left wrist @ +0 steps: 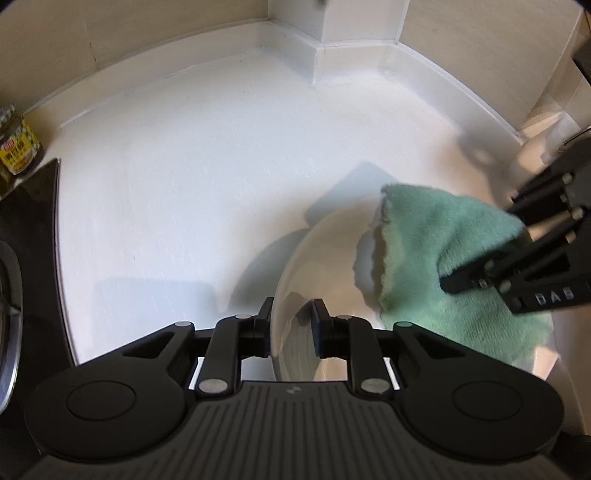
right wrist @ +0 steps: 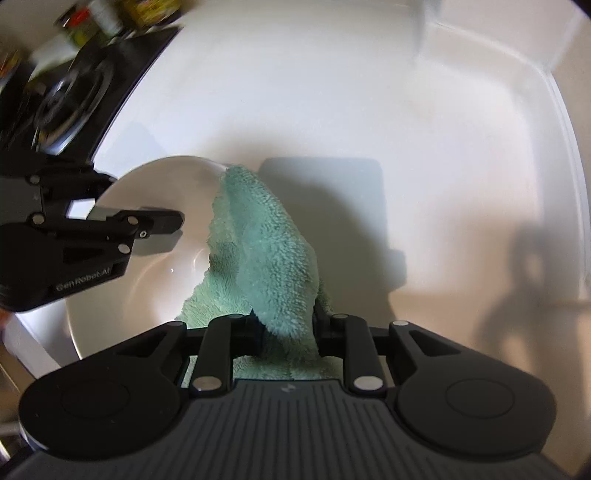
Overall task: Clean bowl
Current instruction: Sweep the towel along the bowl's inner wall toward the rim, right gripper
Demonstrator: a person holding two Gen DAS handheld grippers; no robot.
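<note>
A white bowl (left wrist: pixel 325 258) is held tilted above the white counter. My left gripper (left wrist: pixel 291 325) is shut on the bowl's near rim, one finger inside and one outside. It shows in the right wrist view too (right wrist: pixel 155 221), clamped on the bowl (right wrist: pixel 159 192). My right gripper (right wrist: pixel 286 328) is shut on a green fluffy cloth (right wrist: pixel 266 251). The cloth drapes over the bowl's rim and down into its inside. In the left wrist view the cloth (left wrist: pixel 443 251) covers the bowl's right side, with the right gripper (left wrist: pixel 517 258) coming in from the right.
The white countertop (left wrist: pixel 184 184) has a raised white back edge and a corner post (left wrist: pixel 354 22). A jar with a yellow label (left wrist: pixel 16 147) stands at the far left beside a black stovetop (left wrist: pixel 33 229). The stove burner (right wrist: pixel 70 96) and blurred jars lie up left.
</note>
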